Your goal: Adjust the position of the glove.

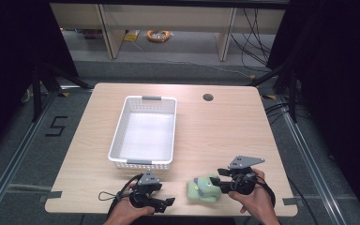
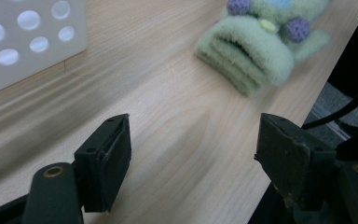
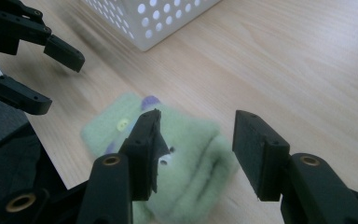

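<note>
Green sock [image 3: 186, 154] — under right gripper [image 3: 196, 149]

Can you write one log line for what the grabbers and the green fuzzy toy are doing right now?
left gripper: open, nothing between jaws | right gripper: open over green plush toy | toy: on table | white basket: nothing inside

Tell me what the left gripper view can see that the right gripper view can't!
The left gripper view shows the left gripper from behind, jaws wide apart over bare table, with the fuzzy green toy lying ahead of them, untouched. The right gripper view shows the right gripper with jaws apart around that toy, and the left gripper farther off, facing it. Both share the toy, the wooden table and the white holey basket.
</note>
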The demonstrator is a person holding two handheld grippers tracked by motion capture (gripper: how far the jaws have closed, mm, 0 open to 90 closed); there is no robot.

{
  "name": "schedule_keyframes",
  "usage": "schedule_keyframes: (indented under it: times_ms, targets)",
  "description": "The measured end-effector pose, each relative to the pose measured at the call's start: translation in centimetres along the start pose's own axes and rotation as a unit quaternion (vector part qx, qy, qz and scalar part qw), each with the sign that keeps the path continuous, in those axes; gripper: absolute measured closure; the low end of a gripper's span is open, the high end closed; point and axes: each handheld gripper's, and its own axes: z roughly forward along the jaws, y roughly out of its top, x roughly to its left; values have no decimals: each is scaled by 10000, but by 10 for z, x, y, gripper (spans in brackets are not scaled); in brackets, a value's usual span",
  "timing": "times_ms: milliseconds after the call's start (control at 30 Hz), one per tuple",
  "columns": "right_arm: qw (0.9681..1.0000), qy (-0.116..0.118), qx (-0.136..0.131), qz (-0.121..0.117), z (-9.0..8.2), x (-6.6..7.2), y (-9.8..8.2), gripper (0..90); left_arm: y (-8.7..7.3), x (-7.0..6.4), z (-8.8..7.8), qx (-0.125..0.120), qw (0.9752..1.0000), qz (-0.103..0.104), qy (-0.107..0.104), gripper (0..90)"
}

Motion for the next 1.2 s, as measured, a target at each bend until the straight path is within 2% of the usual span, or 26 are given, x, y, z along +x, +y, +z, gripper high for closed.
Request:
schedule_keyframes:
  times_ms: [33,67,133,167,200,267,333,367,400,433,467,533,567,633,667,733,767,800,833,933,967,1100,1200]
  targets:
    - [9999,4,59,119,0,-1,-2,528,1,0,1,-40,10000,-29,-56,262]
    - [9999,22,75,125,2,-6,-5,528,2,-1,1,-40,9999,-94,-74,264]
    - [9998,42,110,184,3,-7,-6,528,6,-3,2,-101,9998,-132,-149,268]
    - [9994,62,131,327,4,-8,-7,523,10,-5,5,-176,9992,-284,-232,268]
    - [9994,62,131,327,4,-8,-7,523,10,-5,5,-176,9992,-284,-232,268]
    - [9991,153,140,377,6,-12,-8,492,16,-8,10,-153,9981,-428,-406,268]
    - [9988,205,117,421,7,-13,-9,489,18,-10,13,-185,9979,-487,-394,269]
    - [9982,343,106,473,8,-14,-9,487,21,-12,16,-196,9979,-476,-392,271]
    - [9985,190,174,485,7,-14,-10,461,26,-15,22,-158,9981,-401,-429,275]
    - [9972,294,186,665,8,-12,-10,454,29,-17,25,-109,9981,-389,-459,279]
    - [9982,220,190,523,9,-15,-11,444,31,-19,29,-83,9981,-394,-465,280]
    - [9981,196,220,538,10,-15,-11,435,34,-21,32,-69,9982,-367,-469,282]
    - [9976,244,327,568,12,-17,-13,425,37,-23,37,4,9986,-389,-370,282]
    - [9974,237,243,643,15,-17,-14,424,37,-22,41,-5,9982,-444,-410,283]
    - [9964,304,418,679,15,-20,-15,419,39,-20,45,96,9972,-562,-492,283]
    - [9959,342,458,703,17,-22,-17,423,39,-19,49,129,9970,-607,-468,294]
    - [9960,273,434,732,19,-22,-18,423,39,-19,51,162,9969,-622,-453,300]
    - [9956,338,505,716,21,-22,-19,426,39,-19,53,195,9973,-597,-380,302]
    - [9953,297,547,748,22,-22,-20,429,39,-20,54,254,9972,-632,-304,305]
    - [9944,367,590,798,24,-23,-22,431,38,-19,55,288,9967,-649,-392,310]
    - [9941,438,587,802,25,-23,-23,431,37,-20,56,253,9968,-654,-377,317]
    - [9932,442,604,892,27,-25,-26,438,38,-23,57,304,9977,-504,-333,353]
    - [9928,464,618,920,27,-26,-27,442,38,-24,57,326,9975,-518,-358,378]
